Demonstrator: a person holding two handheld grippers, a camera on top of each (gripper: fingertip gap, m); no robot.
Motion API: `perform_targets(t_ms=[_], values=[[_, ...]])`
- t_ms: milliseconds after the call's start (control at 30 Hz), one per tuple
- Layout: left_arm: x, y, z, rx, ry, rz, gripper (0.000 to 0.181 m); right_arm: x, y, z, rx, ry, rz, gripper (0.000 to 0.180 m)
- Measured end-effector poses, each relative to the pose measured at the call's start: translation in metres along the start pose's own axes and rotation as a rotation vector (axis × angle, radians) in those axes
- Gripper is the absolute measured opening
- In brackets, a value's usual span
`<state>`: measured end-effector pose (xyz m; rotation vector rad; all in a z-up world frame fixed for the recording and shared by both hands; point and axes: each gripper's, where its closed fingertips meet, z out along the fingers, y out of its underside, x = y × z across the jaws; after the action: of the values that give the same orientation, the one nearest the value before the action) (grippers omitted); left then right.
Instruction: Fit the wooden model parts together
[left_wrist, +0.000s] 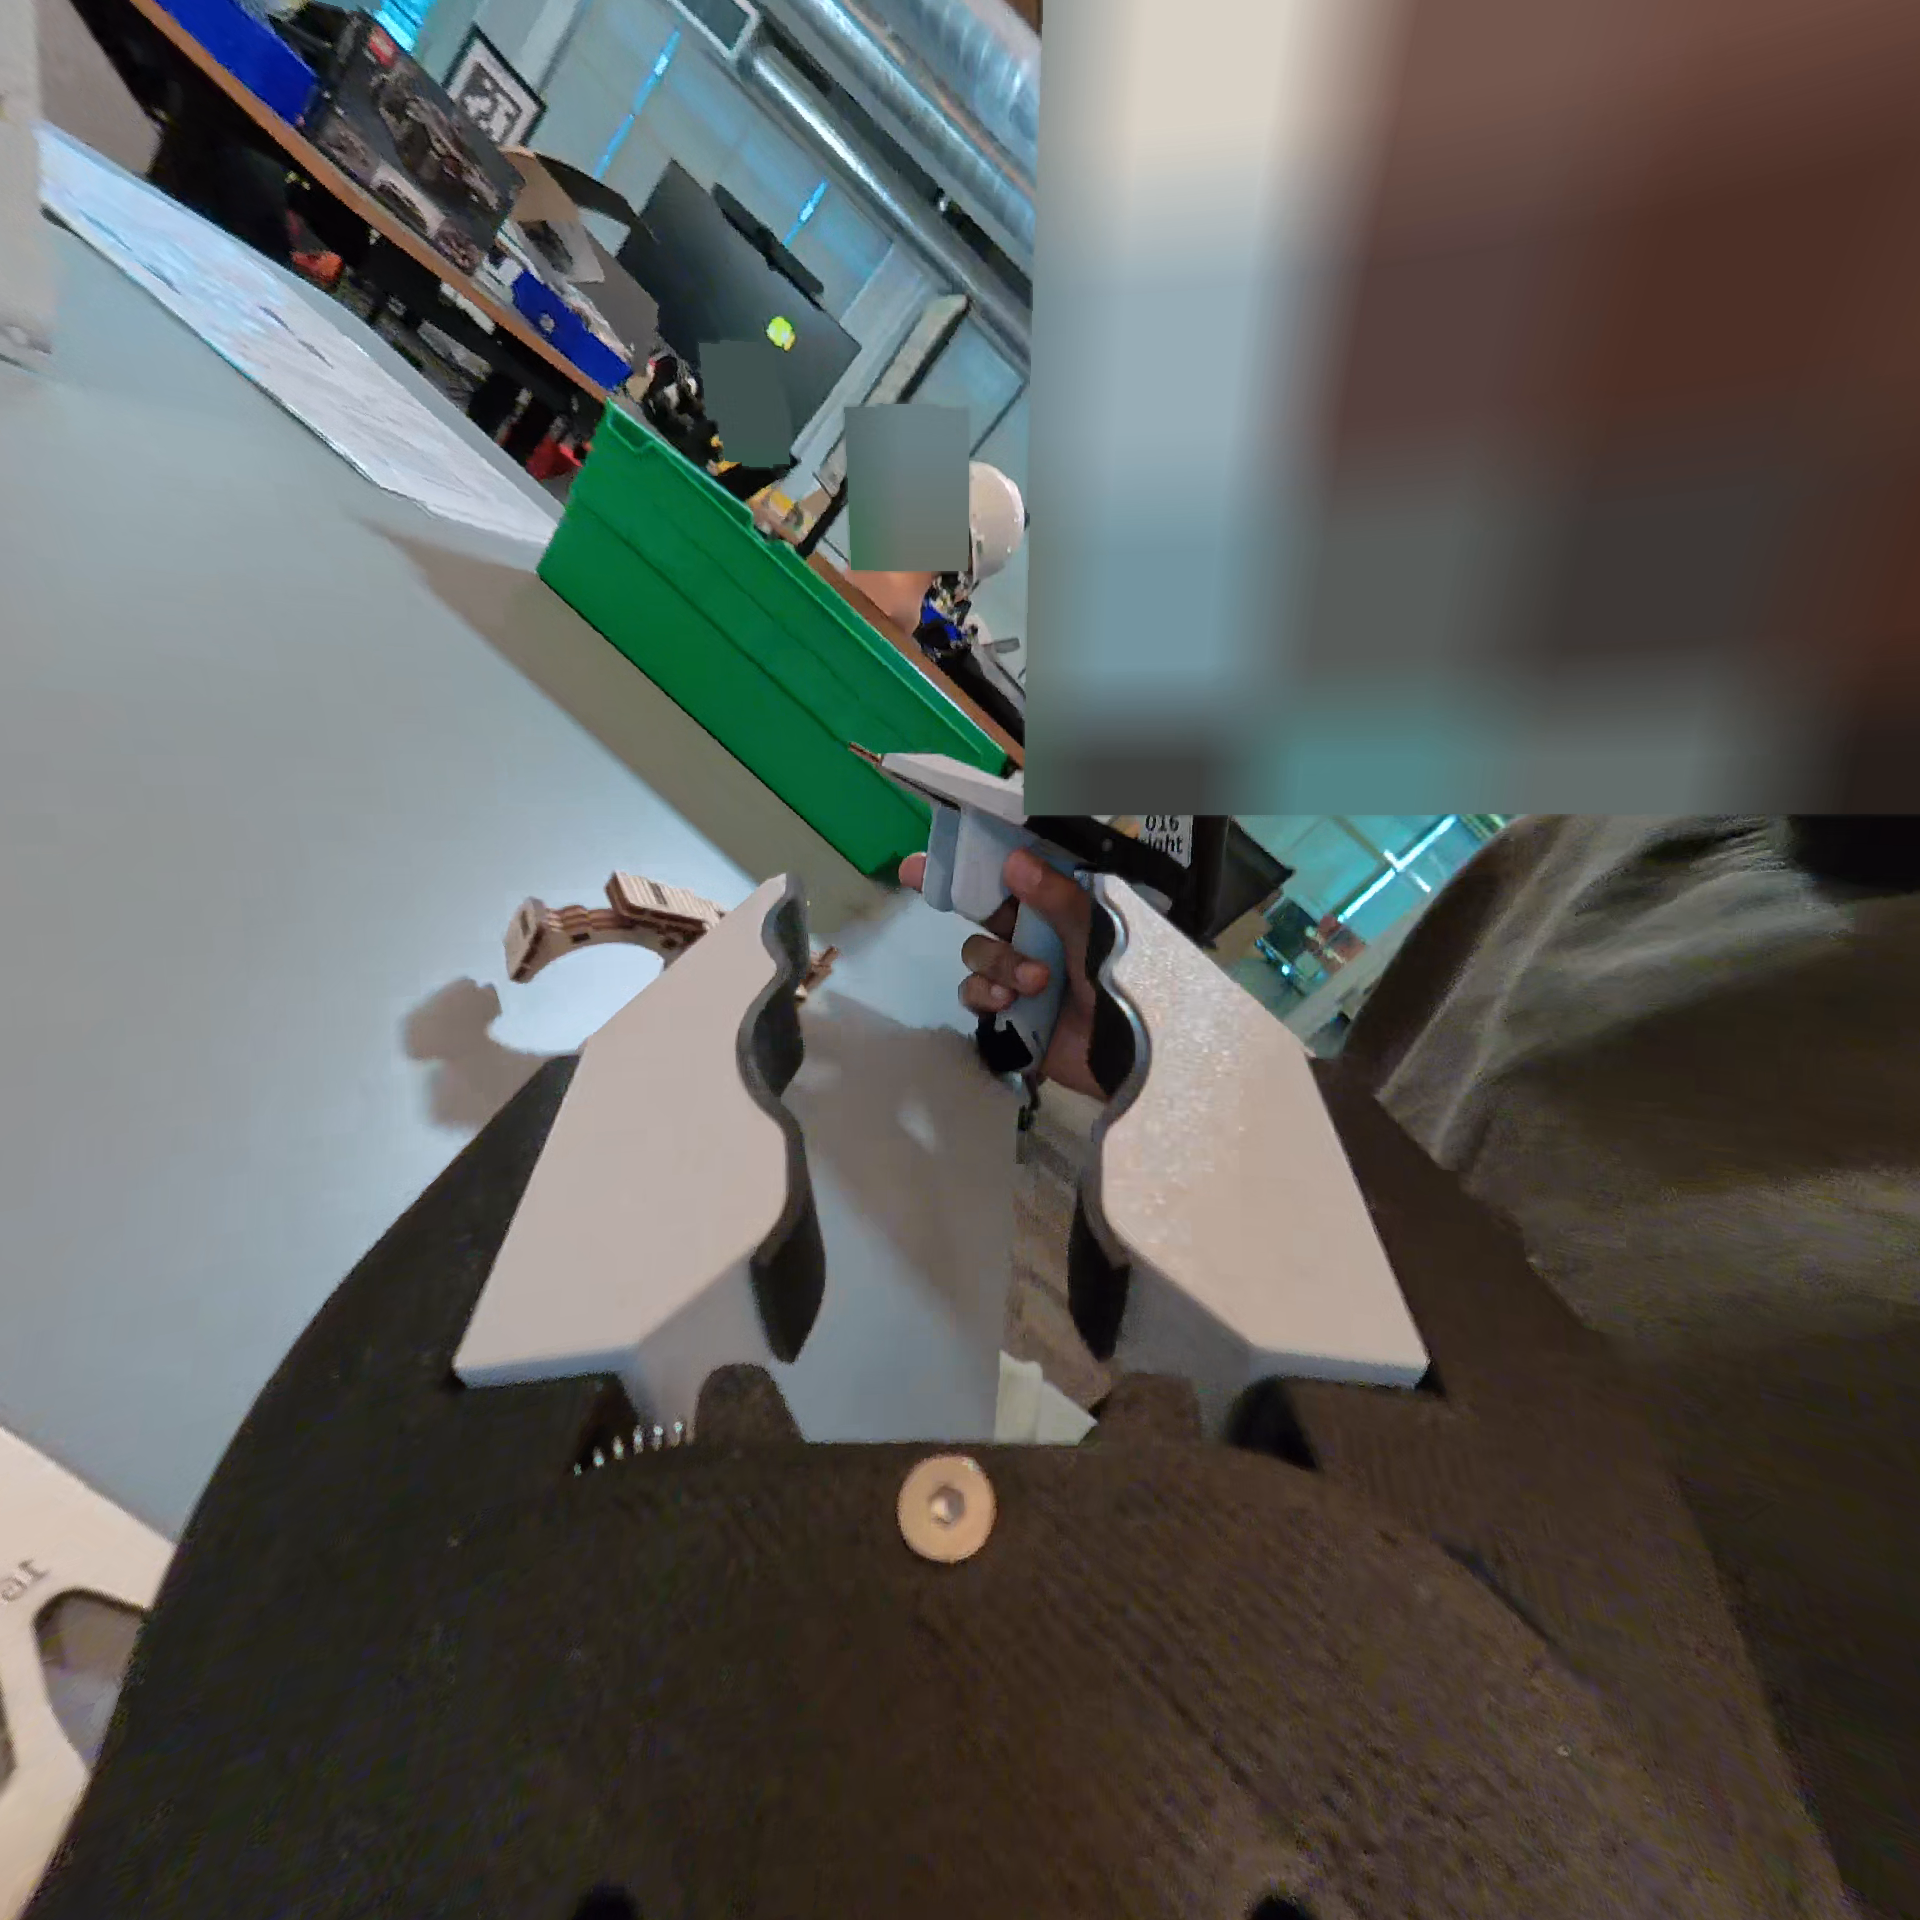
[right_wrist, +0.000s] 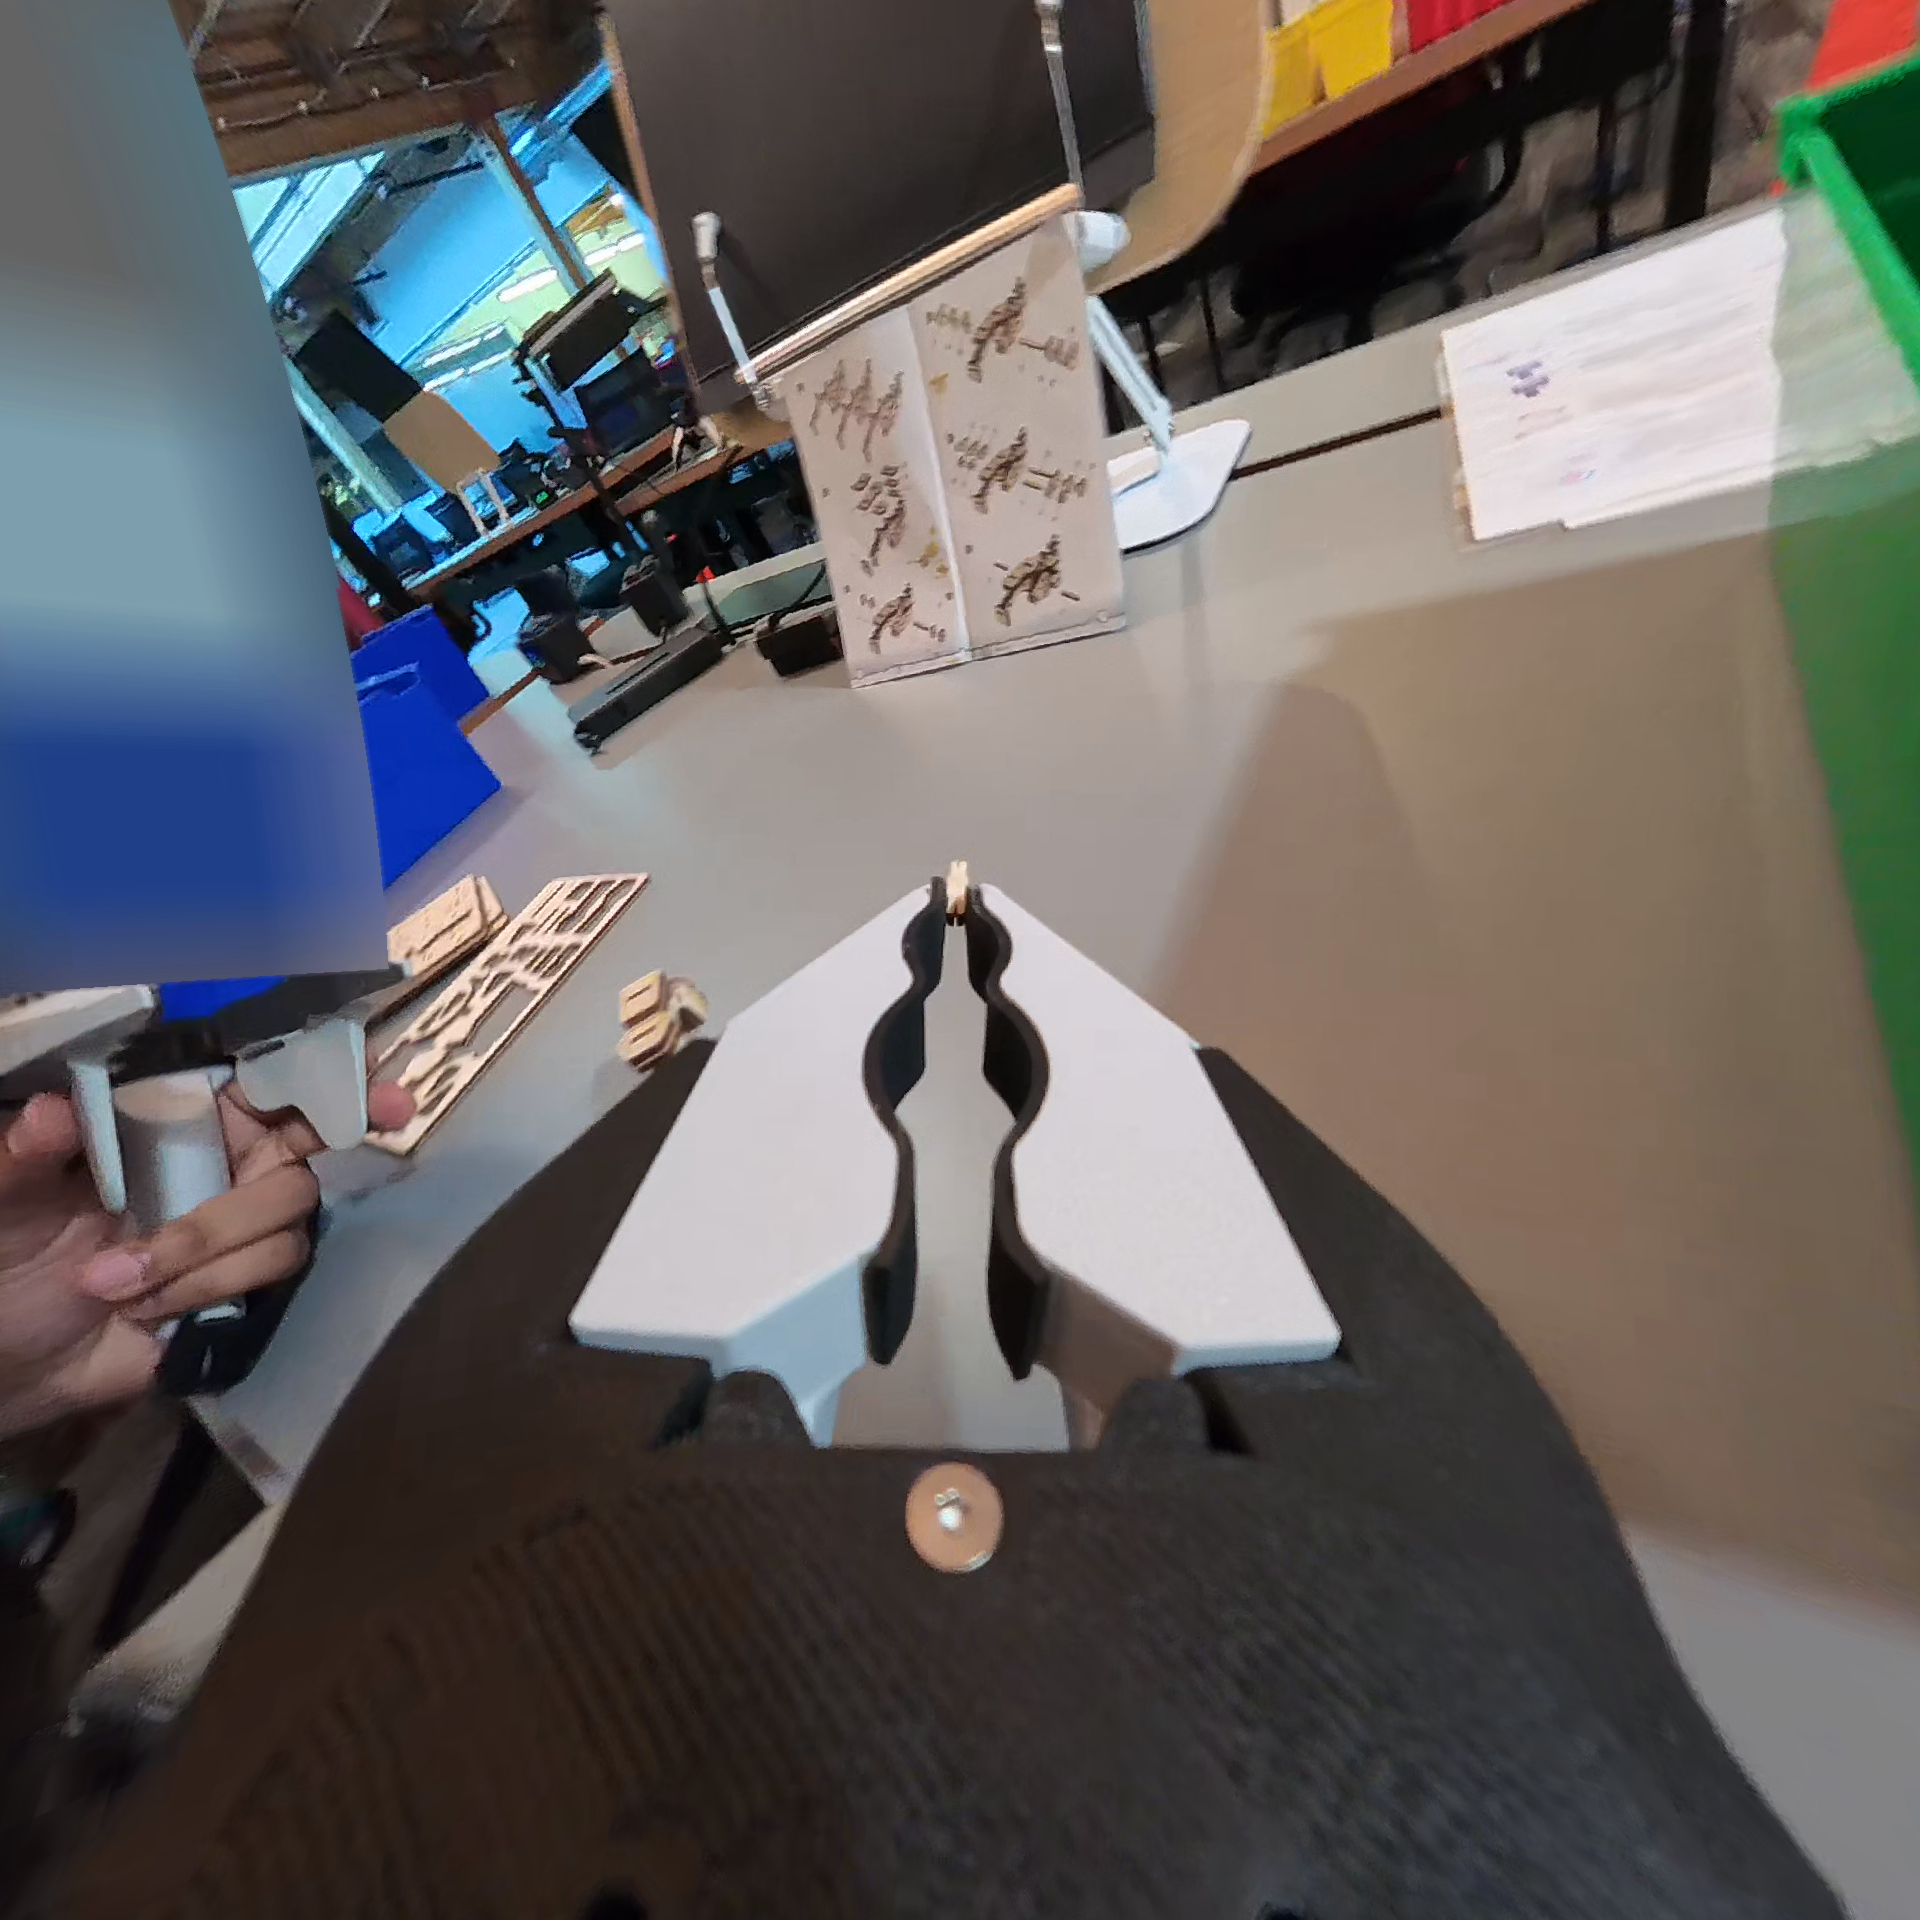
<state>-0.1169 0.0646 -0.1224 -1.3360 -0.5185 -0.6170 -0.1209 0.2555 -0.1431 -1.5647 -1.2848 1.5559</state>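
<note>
Right wrist view has the right gripper (right_wrist: 957, 902) pinched down on a tiny pale wooden piece (right_wrist: 957, 891), held right at the very tips of the fingers and poking a bit past them. It hangs over a bare stretch of the grey table (right_wrist: 1299, 831), clear of everything else. Off to the left on the table there's a flat wooden sheet with cut-outs (right_wrist: 499, 997), another small flat wooden panel (right_wrist: 447, 925) just beyond it, and a little cluster of assembled wooden blocks (right_wrist: 655, 1013) near the gripper's left finger. At the left edge, a hand (right_wrist: 156, 1236) grips the handle of the other tool. Further back stands an instruction sheet with diagrams (right_wrist: 956, 468) clipped upright on a white stand (right_wrist: 1164, 468), loose papers (right_wrist: 1621, 384) lie to the right, and a green bin (right_wrist: 1849, 520) fills the right edge.

Left wrist view is tilted quite a bit. The left gripper (left_wrist: 951, 925) is spread wide with nothing between its fingers. Past its left finger sits a curved wooden model part (left_wrist: 613, 920) on the table, arch shaped with blocky ends, not touching the gripper. Between the fingers you can see the person's other hand (left_wrist: 1023, 966) wrapped around the grey handle of the right tool. Same green bin (left_wrist: 748, 644) sits behind, and a printed paper (left_wrist: 281, 332) lies further up the table.
</note>
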Motion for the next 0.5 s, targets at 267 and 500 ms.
perform_targets(t_ms=[267, 500], values=[[0.017, 0.023, -0.001, -0.110, 0.012, 0.040, 0.053, -0.074, -0.009, -0.013, 0.057, -0.147, -0.190, 0.002], [0.025, 0.038, 0.005, -0.197, 0.005, 0.146, 0.053, -0.106, 0.011, -0.008, 0.006, -0.223, -0.270, 0.001]])
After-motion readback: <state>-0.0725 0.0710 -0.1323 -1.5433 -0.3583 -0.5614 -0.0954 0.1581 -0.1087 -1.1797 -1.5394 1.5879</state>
